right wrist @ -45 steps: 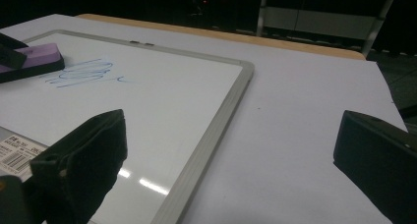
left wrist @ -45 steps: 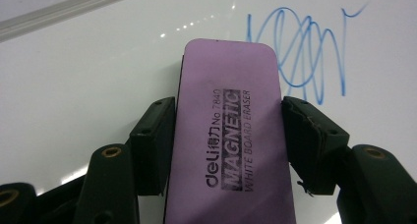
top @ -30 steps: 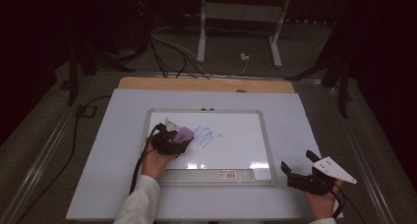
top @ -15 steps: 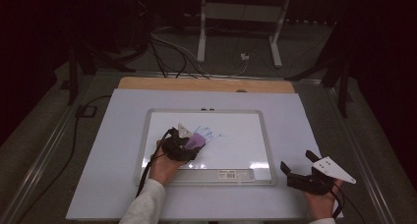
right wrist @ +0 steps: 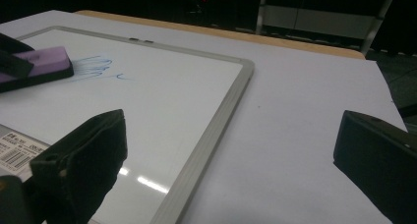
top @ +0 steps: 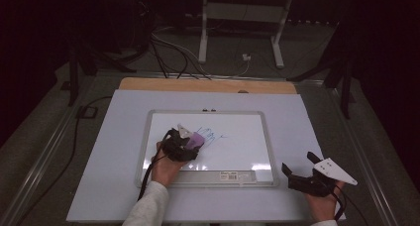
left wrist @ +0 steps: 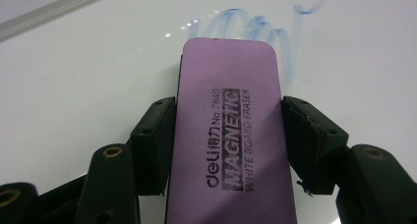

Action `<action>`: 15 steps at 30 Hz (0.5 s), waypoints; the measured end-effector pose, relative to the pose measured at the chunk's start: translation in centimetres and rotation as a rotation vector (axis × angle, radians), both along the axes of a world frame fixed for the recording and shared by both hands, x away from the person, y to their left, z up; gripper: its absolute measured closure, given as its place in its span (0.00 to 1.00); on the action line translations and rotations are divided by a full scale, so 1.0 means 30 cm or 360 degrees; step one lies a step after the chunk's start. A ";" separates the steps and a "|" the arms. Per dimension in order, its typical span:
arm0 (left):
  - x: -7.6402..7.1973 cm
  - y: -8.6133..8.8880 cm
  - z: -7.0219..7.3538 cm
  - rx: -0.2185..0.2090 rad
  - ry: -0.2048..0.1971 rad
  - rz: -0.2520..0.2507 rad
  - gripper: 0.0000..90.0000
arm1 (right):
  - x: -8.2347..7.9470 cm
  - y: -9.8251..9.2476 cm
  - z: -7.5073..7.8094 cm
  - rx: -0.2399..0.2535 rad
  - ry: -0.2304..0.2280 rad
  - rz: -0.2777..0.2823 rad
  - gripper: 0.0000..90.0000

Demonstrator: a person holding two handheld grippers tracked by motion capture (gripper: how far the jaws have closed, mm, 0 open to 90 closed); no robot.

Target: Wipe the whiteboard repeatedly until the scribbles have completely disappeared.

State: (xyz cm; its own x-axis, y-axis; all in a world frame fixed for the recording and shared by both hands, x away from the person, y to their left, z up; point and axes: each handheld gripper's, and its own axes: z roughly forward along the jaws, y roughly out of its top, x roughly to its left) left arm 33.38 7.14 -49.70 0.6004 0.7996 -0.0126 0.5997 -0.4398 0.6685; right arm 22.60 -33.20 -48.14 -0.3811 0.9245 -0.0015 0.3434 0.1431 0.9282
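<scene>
purple eraser (left wrist: 228,135) in left tool (left wrist: 228,145) on whiteboard (top: 237,151), right tool (right wrist: 231,160) wide, dark room

The room was dark; a white metal stand (top: 241,23) stood on the grey floor (top: 317,77) behind the white-topped table (top: 307,117), among black cables (top: 168,52).

Tabletop (top: 114,186), covered by a pale white sheet, with a wooden edge strip (top: 208,85) exposed along the far side. A grey-framed whiteboard (top: 237,151) is laid flat near the centre of the sheet; blue marker strokes (top: 210,135) are borne on it.
</scene>
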 end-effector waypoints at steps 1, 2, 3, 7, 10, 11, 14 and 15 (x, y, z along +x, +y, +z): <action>-0.005 -0.013 0.000 -0.0010 0.0007 -0.0040 0.47 | 0.001 -0.002 -0.001 0.0004 0.0000 -0.0001 0.00; -0.012 -0.026 0.000 -0.0006 0.0002 -0.0071 0.47 | 0.001 -0.003 -0.001 0.0008 0.0003 -0.0004 0.00; -0.016 -0.036 0.001 0.0004 -0.0004 -0.0092 0.47 | 0.001 -0.005 -0.001 0.0008 0.0003 -0.0006 0.00; -0.008 -0.029 0.004 0.0068 -0.0043 -0.0037 0.47 | 0.000 -0.007 0.000 0.0006 0.0000 -0.0009 0.00; 0.018 0.017 0.006 0.0123 -0.0063 0.0080 0.47 | -0.002 -0.009 0.002 0.0008 -0.0004 -0.0011 0.00; 0.027 0.034 0.006 0.0134 -0.0070 0.0131 0.47 | -0.003 -0.010 0.002 0.0006 -0.0003 -0.0011 0.00; 0.051 0.080 0.005 0.0116 -0.0048 0.0248 0.47 | -0.002 -0.011 0.001 0.0010 -0.0004 -0.0016 0.00; 0.055 0.088 0.005 0.0103 -0.0037 0.0258 0.47 | -0.001 -0.012 0.001 0.0006 -0.0004 -0.0015 0.00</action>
